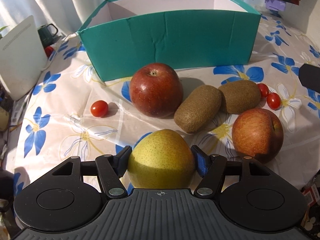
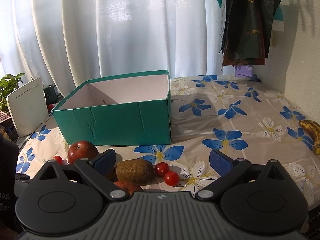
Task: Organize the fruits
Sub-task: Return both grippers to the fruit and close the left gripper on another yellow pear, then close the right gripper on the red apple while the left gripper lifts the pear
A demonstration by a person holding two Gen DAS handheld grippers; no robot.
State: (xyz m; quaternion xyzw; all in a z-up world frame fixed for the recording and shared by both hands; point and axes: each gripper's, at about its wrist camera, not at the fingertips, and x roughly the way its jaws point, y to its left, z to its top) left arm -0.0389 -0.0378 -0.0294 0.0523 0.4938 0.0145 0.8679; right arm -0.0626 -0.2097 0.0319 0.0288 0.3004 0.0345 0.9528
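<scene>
My left gripper (image 1: 162, 152) is shut on a yellow pear (image 1: 160, 160), its blue pads pressing both sides. Beyond it on the flowered cloth lie a dark red apple (image 1: 156, 90), two kiwis (image 1: 198, 108) (image 1: 240, 96), a red-yellow apple (image 1: 258, 134) and three cherry tomatoes, one apart at the left (image 1: 99, 108). The teal box (image 1: 170, 40) stands open behind them. My right gripper (image 2: 162, 156) hangs open above a kiwi (image 2: 134, 170) and two tomatoes (image 2: 161, 168), holding nothing. The box (image 2: 120, 120) shows a white inside.
A spotted banana (image 2: 311, 136) lies at the table's right edge. A white device (image 2: 28, 108), a dark mug (image 2: 51, 91) and a plant (image 2: 8, 86) crowd the left. Curtains hang behind, dark bags (image 2: 246, 26) at the wall corner.
</scene>
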